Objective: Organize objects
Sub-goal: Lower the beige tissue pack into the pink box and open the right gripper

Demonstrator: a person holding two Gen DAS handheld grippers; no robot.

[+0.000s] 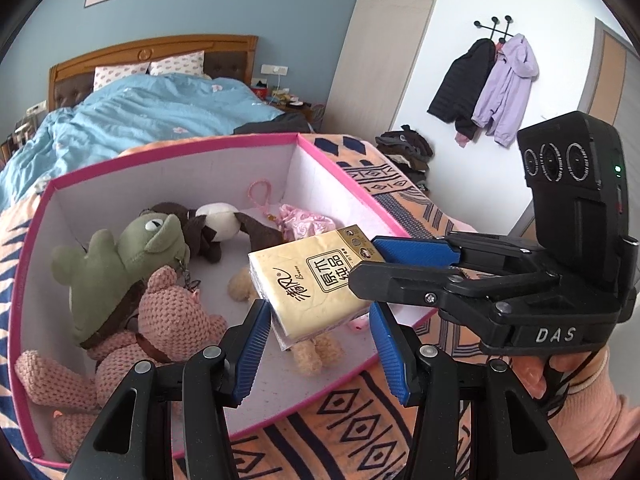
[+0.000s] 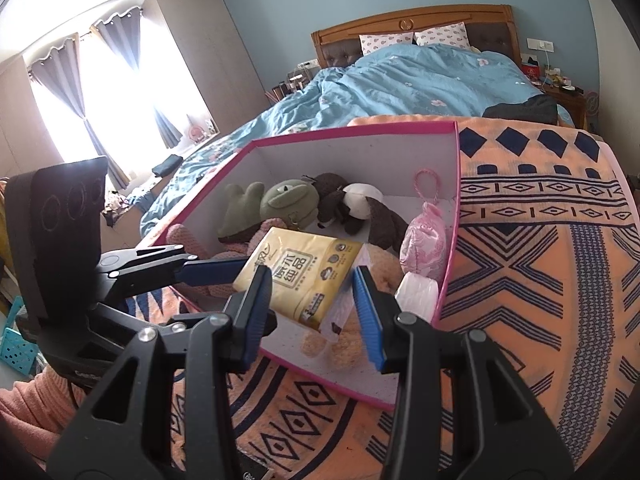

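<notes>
Left wrist view only: green frog plush (image 1: 120, 276) lying on pink knitted bear (image 1: 160, 332) at the box's left; coats (image 1: 492, 88) on wall hooks at right; a sleeved hand (image 1: 560, 384) under the right gripper's handle.
Right wrist view only: bright curtained window (image 2: 120, 92) at left; teal basket (image 2: 18, 344) at far left edge; white wrapped roll (image 2: 416, 294) against the box's right wall.
Tissue pack (image 1: 308, 284): yellow, tilted, held in the air over the pink-rimmed box (image 1: 168, 152), above a tan plush (image 1: 312, 354).
Left gripper (image 1: 320, 340): narrowly open, blue pads pressing the pack's lower end from both sides.
Right gripper (image 2: 316, 308): narrowly open too, clamped on the pack's other end; in the left view it reaches in from the right.
Box contents, left to right: frog, bear, brown-and-white plush (image 1: 216, 224), pink satin pouch (image 2: 424, 244) with cord loop.
Surroundings: box stands on an orange patterned blanket (image 2: 540, 260); blue quilt (image 2: 420, 80) and wooden headboard (image 2: 412, 20) behind.
Obstruction: pack and fingers hide much of the box's near floor.
</notes>
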